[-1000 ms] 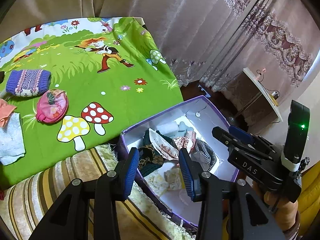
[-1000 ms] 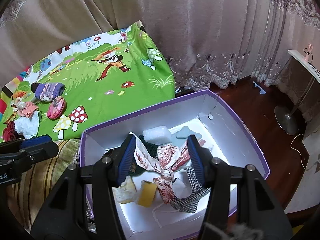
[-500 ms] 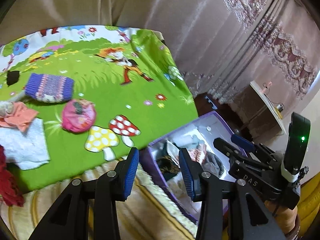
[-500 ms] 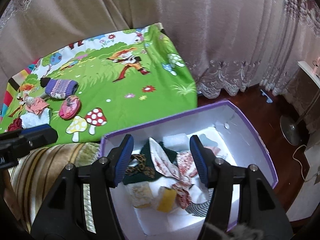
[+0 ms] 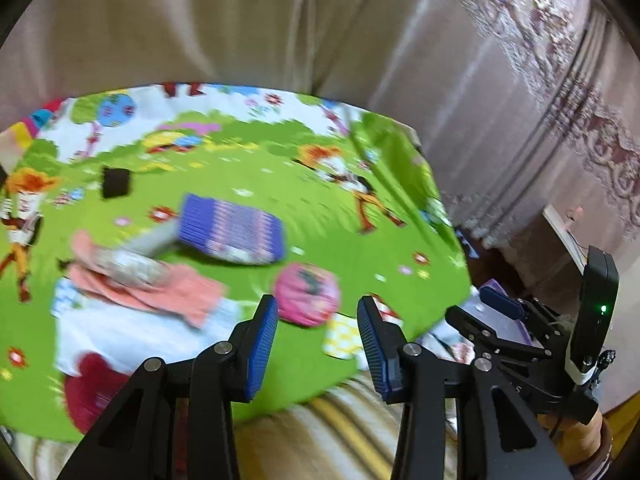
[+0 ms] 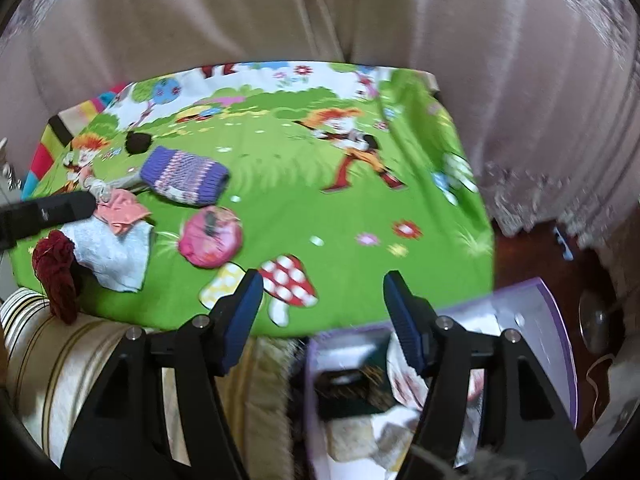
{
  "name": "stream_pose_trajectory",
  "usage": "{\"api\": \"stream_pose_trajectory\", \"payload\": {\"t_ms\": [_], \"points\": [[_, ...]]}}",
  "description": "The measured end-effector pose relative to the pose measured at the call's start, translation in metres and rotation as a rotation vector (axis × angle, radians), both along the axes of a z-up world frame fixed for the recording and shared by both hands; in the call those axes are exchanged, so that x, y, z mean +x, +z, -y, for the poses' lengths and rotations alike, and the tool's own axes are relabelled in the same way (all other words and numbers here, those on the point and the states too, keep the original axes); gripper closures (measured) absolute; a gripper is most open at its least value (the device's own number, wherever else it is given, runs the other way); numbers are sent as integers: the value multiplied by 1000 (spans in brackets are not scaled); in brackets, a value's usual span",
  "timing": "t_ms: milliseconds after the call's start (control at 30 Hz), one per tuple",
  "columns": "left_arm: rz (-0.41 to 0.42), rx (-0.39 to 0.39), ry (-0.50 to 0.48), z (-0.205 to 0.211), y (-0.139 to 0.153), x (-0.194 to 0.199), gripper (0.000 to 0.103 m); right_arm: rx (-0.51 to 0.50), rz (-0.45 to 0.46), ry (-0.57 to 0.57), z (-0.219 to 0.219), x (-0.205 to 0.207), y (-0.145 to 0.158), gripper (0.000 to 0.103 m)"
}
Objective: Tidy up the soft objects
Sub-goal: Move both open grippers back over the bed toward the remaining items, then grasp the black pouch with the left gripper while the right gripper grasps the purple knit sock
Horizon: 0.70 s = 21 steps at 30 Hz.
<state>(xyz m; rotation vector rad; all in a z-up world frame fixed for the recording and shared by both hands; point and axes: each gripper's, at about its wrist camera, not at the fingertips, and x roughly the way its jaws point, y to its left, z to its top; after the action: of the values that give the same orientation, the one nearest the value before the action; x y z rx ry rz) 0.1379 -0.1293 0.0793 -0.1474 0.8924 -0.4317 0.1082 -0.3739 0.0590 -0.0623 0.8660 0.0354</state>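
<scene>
Draped in a green cartoon cloth (image 6: 280, 208), the tabletop is being approached by two empty tools, the left tool (image 5: 318, 338) parted, the right tool (image 6: 323, 312) widening, toward the pink pouch (image 6: 211, 236), judged light, squashy, best pinched across its middle.

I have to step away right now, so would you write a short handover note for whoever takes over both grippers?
Left gripper: open, empty, above the green play mat.
Right gripper: jaws opening, nothing between them.
Done: several fabric pieces already lie in the purple box beside the mat.
Left on the mat: purple knit piece, round pink pouch, peach cloth, white towel, dark red yarn, small black item.
Next, probably: the pink pouch, nearest.
</scene>
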Motion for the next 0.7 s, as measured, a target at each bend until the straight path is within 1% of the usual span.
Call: {"api": "stream_pose_trajectory", "payload": {"t_ms": [133, 200, 267, 367, 467, 633, 700], "points": [[2, 7, 72, -41, 4, 21, 58, -16, -3, 63, -30, 22, 0, 34], [-5, 12, 107, -61, 5, 34, 51, -27, -3, 98, -46, 34, -1, 30], [-14, 17, 144, -79, 3, 47, 51, -46, -5, 145, -65, 46, -3, 25], [-34, 24, 182, -100, 0, 63, 49, -75, -14, 197, -87, 62, -10, 22], [-50, 44, 217, -118, -5, 80, 41, -91, -30, 243, -107, 80, -19, 19], [-93, 81, 267, -144, -19, 113, 38, -153, -61, 325, -140, 104, -38, 17], [-102, 94, 286, -152, -23, 126, 36, -174, -67, 341, -147, 111, -42, 17]]}}
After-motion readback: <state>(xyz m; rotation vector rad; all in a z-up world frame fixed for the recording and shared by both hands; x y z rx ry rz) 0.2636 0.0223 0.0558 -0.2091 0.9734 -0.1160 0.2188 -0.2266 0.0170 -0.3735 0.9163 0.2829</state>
